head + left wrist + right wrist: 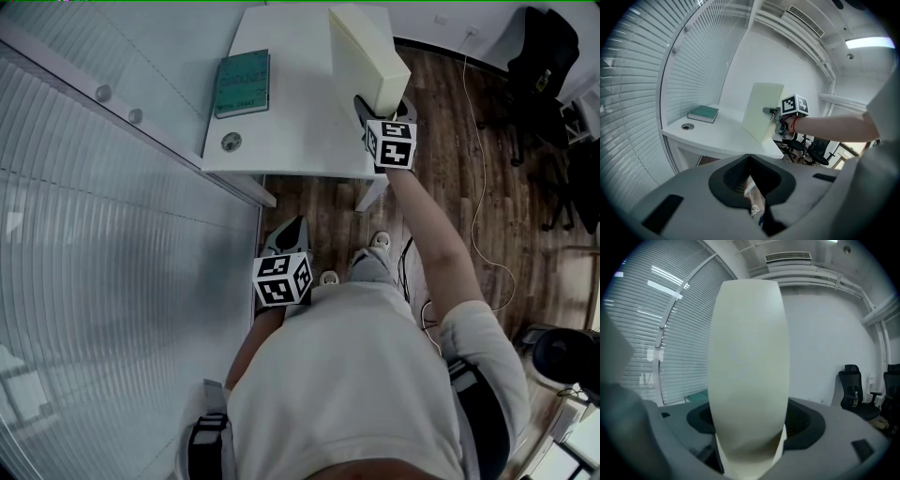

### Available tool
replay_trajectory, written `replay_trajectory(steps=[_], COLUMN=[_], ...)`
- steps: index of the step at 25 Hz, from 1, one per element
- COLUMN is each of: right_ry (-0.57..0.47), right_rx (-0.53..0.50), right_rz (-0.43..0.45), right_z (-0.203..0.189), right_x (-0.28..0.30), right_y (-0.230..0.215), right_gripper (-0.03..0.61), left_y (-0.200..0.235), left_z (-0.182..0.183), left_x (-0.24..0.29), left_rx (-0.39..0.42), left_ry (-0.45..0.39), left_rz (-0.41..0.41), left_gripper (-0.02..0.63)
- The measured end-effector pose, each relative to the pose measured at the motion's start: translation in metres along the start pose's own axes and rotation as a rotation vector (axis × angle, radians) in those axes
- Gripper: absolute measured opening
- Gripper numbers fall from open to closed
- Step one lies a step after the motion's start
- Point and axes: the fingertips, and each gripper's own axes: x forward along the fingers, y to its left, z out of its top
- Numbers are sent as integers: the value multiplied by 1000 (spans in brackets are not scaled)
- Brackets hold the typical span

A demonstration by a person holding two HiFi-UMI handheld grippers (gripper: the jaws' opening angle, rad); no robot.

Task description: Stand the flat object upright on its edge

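Note:
A cream flat board [364, 52] stands upright on its edge near the right side of the white table [291, 131]. In the left gripper view the board [761, 110] leans slightly. My right gripper [368, 109] reaches it from the table's near edge, and the board [747, 357] fills the space between its jaws. Dark pad faces show on both sides of the board, so the jaws stand open around it. My left gripper [291, 227] hangs off the table, low by the person's body, jaws together and empty [750, 157].
A green book [243, 82] lies flat at the table's back left, with a round cable grommet [231, 142] near the front left corner. Slatted blinds [94, 281] run along the left. Black office chairs [542, 56] and a floor cable [483, 187] are to the right.

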Motion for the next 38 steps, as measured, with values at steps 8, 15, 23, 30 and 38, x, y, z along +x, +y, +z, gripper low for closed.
replay_trajectory(steps=[8,15,23,30,38], right_ry=[12,23,27,4,-36], right_rx=[88,92,57,31,80], right_rz=[3,7,24,62,56], right_z=[-7,-16,-23,-20,-22], right_x=[-14,-29,-53,-81,-117], right_y=[-2,2,10,30,37], right_gripper=[373,373,373,371,217], left_y=[-5,-9,-15,-19,-22], left_z=[-1,0,1,4,6], left_x=[0,-1,0,0,-2], left_rx=[12,20,33,40,49], left_ry=[0,-5,-10,-17,-28], left_rz=[-20,-35,-54,-69,-80], left_gripper=[20,20,20,20,20])
